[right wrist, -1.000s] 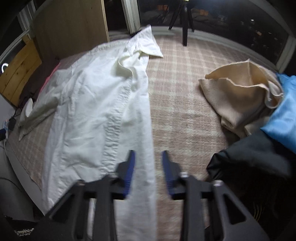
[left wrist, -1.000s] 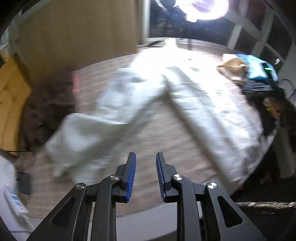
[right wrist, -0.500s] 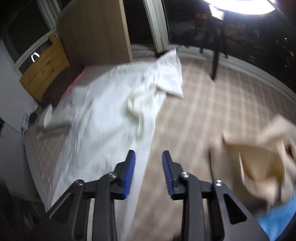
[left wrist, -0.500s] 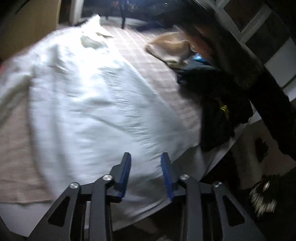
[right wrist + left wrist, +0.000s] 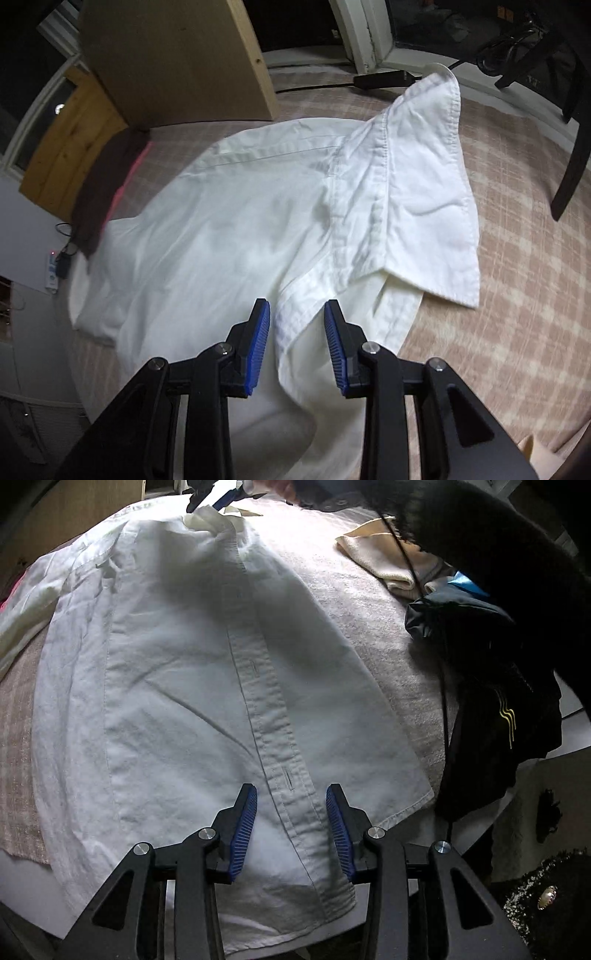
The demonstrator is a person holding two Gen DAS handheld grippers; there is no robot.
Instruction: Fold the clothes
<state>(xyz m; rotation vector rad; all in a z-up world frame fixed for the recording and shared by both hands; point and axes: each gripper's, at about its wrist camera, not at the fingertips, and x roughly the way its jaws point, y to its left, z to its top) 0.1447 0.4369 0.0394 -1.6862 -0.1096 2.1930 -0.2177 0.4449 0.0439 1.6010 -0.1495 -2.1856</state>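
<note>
Left gripper (image 5: 291, 825) agape over white shirt (image 5: 207, 686), hem perhaps cropped.

I cannot see the bottom hem of the white shirt (image 5: 177, 686) in the left view; my left gripper (image 5: 291, 827) covers it; the sleeve on the left runs off the picture's edge; a dark sleeve (image 5: 498, 542) hides part of the tan cloth (image 5: 384, 561); in the right view my right gripper (image 5: 297, 343) covers the shirt's front, and the shirt's lower part looks blurry.
</note>
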